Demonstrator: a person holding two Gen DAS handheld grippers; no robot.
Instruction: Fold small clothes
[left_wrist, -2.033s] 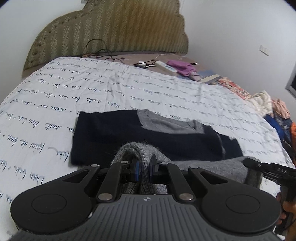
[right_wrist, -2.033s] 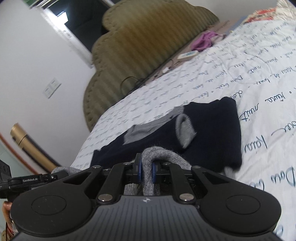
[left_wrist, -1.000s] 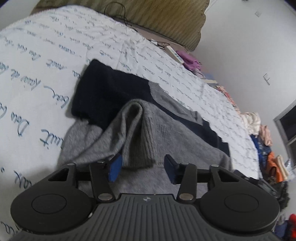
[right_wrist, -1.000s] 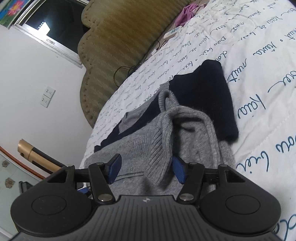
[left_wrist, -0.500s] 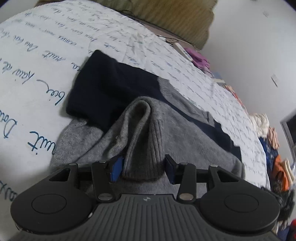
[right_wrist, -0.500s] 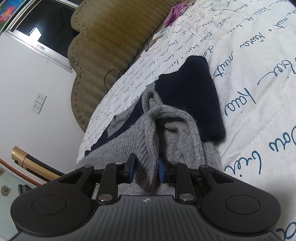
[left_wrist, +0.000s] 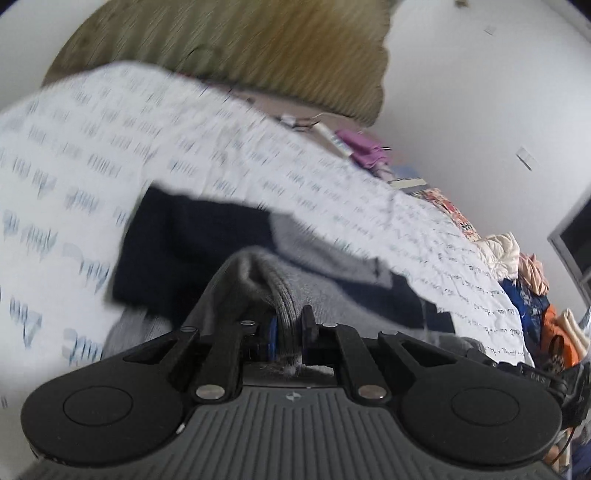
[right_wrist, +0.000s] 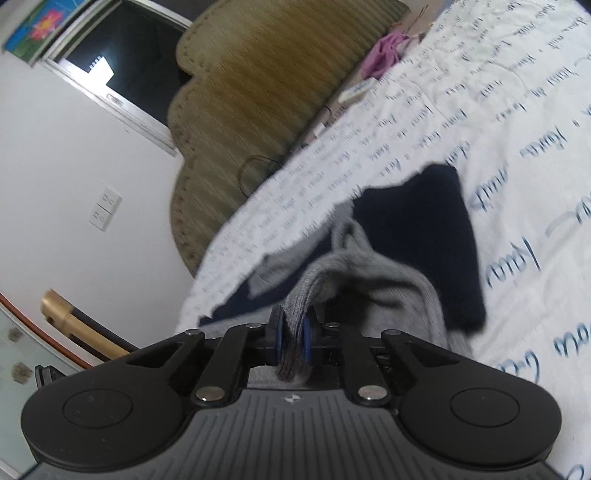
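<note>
A small knitted sweater, navy (left_wrist: 192, 243) with a grey (left_wrist: 317, 291) lower part, lies on the white quilt (left_wrist: 92, 147). My left gripper (left_wrist: 287, 334) is shut on a fold of its grey ribbed hem and holds it raised. In the right wrist view the same sweater shows, navy (right_wrist: 436, 229) and grey (right_wrist: 388, 280). My right gripper (right_wrist: 291, 338) is shut on another fold of the grey hem. The right gripper's body shows at the far right of the left wrist view (left_wrist: 546, 376).
The quilt (right_wrist: 498, 110) bears blue script. A padded olive headboard (left_wrist: 258, 48) stands behind. A power strip (right_wrist: 356, 90) and purple cloth (left_wrist: 364, 151) lie near it. A pile of clothes (left_wrist: 532, 288) sits at the right. A window (right_wrist: 110, 55) is in the wall.
Both grippers let go of the grey hem, came down on it again and closed. They now lift the hem; the view is blurred with motion.
</note>
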